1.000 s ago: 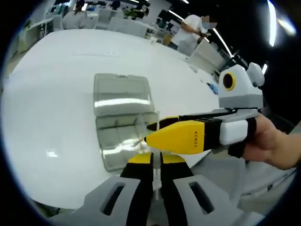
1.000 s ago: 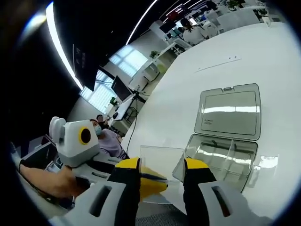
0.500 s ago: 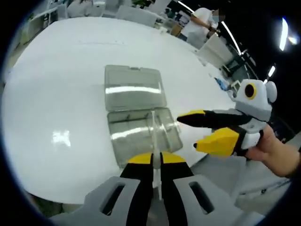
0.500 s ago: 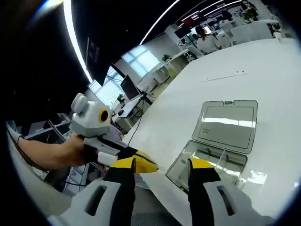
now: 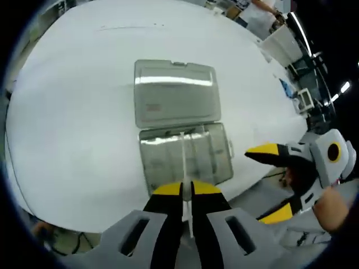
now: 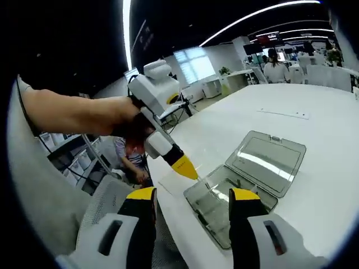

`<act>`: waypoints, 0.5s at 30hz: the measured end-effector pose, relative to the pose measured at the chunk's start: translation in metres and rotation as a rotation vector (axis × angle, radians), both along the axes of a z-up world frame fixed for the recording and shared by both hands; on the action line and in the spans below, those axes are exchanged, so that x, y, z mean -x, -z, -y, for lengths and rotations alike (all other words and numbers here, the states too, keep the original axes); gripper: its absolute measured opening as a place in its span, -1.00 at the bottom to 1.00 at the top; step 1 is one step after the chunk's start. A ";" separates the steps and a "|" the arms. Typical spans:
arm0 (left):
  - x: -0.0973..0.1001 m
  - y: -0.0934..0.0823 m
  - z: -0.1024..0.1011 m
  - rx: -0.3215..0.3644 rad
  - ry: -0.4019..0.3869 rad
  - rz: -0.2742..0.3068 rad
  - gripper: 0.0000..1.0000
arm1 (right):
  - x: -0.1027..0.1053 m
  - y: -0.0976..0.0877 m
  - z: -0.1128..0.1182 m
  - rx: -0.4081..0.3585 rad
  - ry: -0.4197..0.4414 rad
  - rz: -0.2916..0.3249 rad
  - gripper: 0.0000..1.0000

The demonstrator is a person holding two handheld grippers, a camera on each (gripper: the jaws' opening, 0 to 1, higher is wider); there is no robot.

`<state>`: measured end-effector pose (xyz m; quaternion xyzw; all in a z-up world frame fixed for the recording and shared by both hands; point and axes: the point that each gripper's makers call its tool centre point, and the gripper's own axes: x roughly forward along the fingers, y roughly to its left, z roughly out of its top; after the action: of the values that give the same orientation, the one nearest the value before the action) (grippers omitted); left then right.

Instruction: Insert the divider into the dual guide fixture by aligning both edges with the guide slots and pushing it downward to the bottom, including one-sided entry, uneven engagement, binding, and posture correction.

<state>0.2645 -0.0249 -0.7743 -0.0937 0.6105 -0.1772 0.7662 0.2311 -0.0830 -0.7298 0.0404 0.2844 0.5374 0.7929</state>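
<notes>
The left gripper, clenched on the clear divider, hangs it edge-on above the open fixture; the right gripper is released nearby; next, seat both edges in the slots.

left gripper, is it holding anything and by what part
The left gripper is shut on the clear divider, pinching its near edge above the open box. The right gripper is open, holding nothing.

On the tabletop sits the open dual guide fixture, lid beyond the tray. The left hand-held gripper holds the divider over the tray; the right hand-held gripper waits off the table edge, right of it.
</notes>
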 end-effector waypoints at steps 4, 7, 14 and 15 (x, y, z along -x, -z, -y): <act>-0.003 0.005 -0.004 -0.042 -0.014 -0.025 -0.97 | 0.003 -0.001 0.002 0.011 -0.023 0.034 0.00; -0.002 0.005 -0.005 -0.055 -0.016 -0.032 -0.97 | 0.004 -0.003 0.005 0.008 -0.038 0.064 0.03; 0.000 0.010 -0.006 -0.068 -0.031 -0.057 -0.97 | 0.007 -0.003 0.007 0.019 -0.070 0.101 0.08; -0.001 0.011 -0.007 -0.073 -0.033 -0.058 -0.97 | 0.007 -0.003 0.008 0.022 -0.073 0.104 0.10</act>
<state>0.2657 -0.0177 -0.7856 -0.0807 0.6369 -0.1394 0.7539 0.2241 -0.0906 -0.7264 -0.0068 0.2500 0.5642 0.7868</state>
